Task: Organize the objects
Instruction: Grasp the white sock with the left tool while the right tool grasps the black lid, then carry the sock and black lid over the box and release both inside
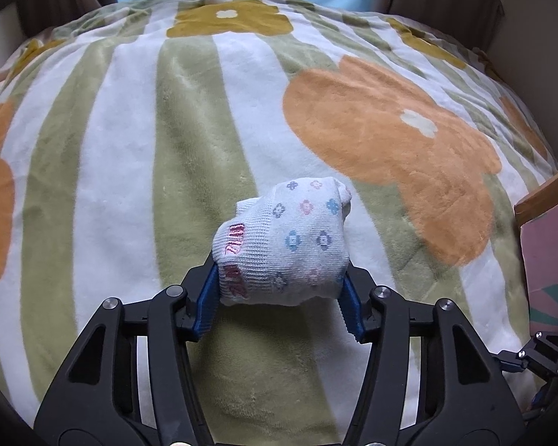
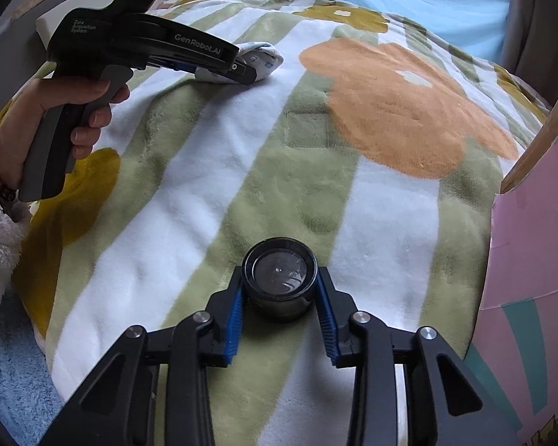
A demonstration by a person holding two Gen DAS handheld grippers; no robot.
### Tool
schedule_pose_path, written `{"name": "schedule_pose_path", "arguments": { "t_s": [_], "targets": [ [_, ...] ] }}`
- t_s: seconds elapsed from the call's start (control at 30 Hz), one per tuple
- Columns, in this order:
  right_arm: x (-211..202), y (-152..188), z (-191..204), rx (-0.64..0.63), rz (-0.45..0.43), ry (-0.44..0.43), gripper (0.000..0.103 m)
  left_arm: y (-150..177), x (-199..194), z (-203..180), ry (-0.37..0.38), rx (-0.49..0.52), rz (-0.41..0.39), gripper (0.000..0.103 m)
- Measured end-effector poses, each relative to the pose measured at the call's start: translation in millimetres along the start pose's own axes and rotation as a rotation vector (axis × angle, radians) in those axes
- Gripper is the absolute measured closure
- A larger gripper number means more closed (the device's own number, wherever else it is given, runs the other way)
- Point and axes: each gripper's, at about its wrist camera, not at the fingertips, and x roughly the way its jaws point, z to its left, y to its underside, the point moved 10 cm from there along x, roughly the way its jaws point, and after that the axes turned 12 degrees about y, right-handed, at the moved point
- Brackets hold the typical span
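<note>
My left gripper (image 1: 281, 290) is shut on a rolled white sock (image 1: 284, 241) with small coloured flowers and pink lettering, held just above the blanket. In the right wrist view the left gripper (image 2: 241, 70) and the sock (image 2: 264, 59) show at the upper left, with a hand around the handle. My right gripper (image 2: 281, 297) is shut on a small round black jar (image 2: 279, 282) with a clear shiny lid, held low over the blanket. The right gripper's edge shows at the lower right of the left wrist view (image 1: 532, 356).
A fleece blanket (image 1: 189, 141) with green and white stripes and orange and mustard flowers covers the bed. A pink cardboard box (image 2: 532, 245) with an open flap stands at the right edge; it also shows in the left wrist view (image 1: 547, 245). Curtains hang behind.
</note>
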Motion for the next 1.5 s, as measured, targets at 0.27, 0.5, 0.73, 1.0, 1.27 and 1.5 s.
{"name": "schedule_pose_path", "arguments": {
  "t_s": [0.27,0.5,0.73,1.0,1.27,1.5],
  "targets": [
    [-6.1,-2.3,0.5,-0.005,-0.001,0.003,0.07,-1.7,-14.9,-5.8,-0.007,0.012,-0.015,0.052],
    [-20.7,-12.6,0.5,0.008,-0.027,-0.005,0.07,-11.5,-39.9,-14.2,-0.012,0.024,-0.05,0.052],
    [-44.5,-28.9,-5.5,0.036,-0.056,-0.018,0.07,-23.5,-70.0,-35.8,-0.012,0.056,-0.093,0.052],
    [-77.1,-46.3,-23.8,0.055,-0.077,-0.02,0.07,-36.1,-98.8,-68.6,-0.012,0.097,-0.123,0.052],
    [-120.0,-71.2,-69.7,0.083,-0.132,0.018,0.07,-57.7,-122.7,-117.7,-0.005,0.164,-0.16,0.052],
    [-146.9,-78.3,-139.4,0.155,-0.154,0.086,0.07,-77.3,-123.0,-176.6,0.038,0.218,-0.177,0.052]
  ]
}}
